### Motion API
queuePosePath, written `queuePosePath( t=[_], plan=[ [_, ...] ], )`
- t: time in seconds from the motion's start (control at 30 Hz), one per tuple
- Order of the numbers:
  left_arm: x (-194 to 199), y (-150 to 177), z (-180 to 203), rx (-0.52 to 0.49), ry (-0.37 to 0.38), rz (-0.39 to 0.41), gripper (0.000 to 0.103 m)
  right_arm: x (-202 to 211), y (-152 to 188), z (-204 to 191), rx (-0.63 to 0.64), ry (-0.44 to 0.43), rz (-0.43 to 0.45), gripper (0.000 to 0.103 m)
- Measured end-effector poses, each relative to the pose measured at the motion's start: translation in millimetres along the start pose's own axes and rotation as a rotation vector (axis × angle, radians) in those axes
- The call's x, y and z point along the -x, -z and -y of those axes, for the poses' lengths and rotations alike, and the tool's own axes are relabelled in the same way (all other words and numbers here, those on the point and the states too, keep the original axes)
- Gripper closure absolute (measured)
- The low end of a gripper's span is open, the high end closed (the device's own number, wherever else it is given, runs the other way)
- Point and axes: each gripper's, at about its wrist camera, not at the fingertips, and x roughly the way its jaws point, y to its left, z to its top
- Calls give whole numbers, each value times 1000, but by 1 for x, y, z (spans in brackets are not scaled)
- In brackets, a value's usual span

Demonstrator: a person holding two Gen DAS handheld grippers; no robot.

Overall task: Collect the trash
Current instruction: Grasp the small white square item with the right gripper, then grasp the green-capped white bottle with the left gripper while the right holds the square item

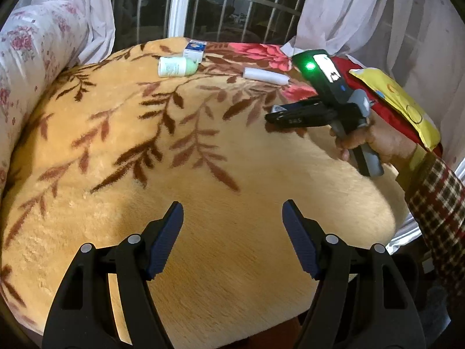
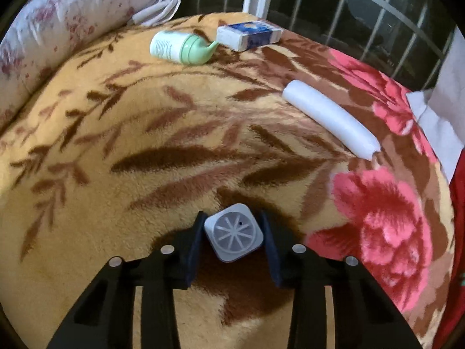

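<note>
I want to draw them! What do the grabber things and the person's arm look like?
Each gripper is black, with dark blue ridged fingers and silver pins. The right gripper has a grey handle, white sticker and green light. The sleeve is red-and-cream plaid.

On the blanket [image 2: 116, 133], the bottle [image 2: 181, 48] lies left of the box [image 2: 250, 37], nozzle touching it; the tube [image 2: 331, 123] lies right, nearer us.

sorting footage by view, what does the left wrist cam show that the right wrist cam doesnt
Only the left wrist view: the open left gripper, the right gripper seen from outside in a hand, and a yellow bag.
Only the right wrist view: a grey square piece gripped between the right fingers.
Both: the bottle, box and white tube on the blanket.
</note>
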Motion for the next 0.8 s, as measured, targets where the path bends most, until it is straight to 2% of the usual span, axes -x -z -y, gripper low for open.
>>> queuePosePath(
  t=[0.23, 0.3, 0.43, 0.57, 0.8],
  plan=[
    [-7, -25, -13, 12, -14, 18, 34, 27, 8, -3, -43, -43, 77, 66],
    [-10, -44, -19, 20, -17, 43, 34, 40, 8, -5, -45, -55, 110, 66],
    [-28, -101, -40, 9, 15, 103, 34, 63, 6, -3, -46, -81, 170, 66],
    [-72, -155, -62, -81, 89, 80, 34, 75, 8, 1, -35, -91, 199, 66],
    [-144, -211, -101, -245, 81, 6, 34, 80, 14, 10, -21, -106, 222, 66]
  ],
)
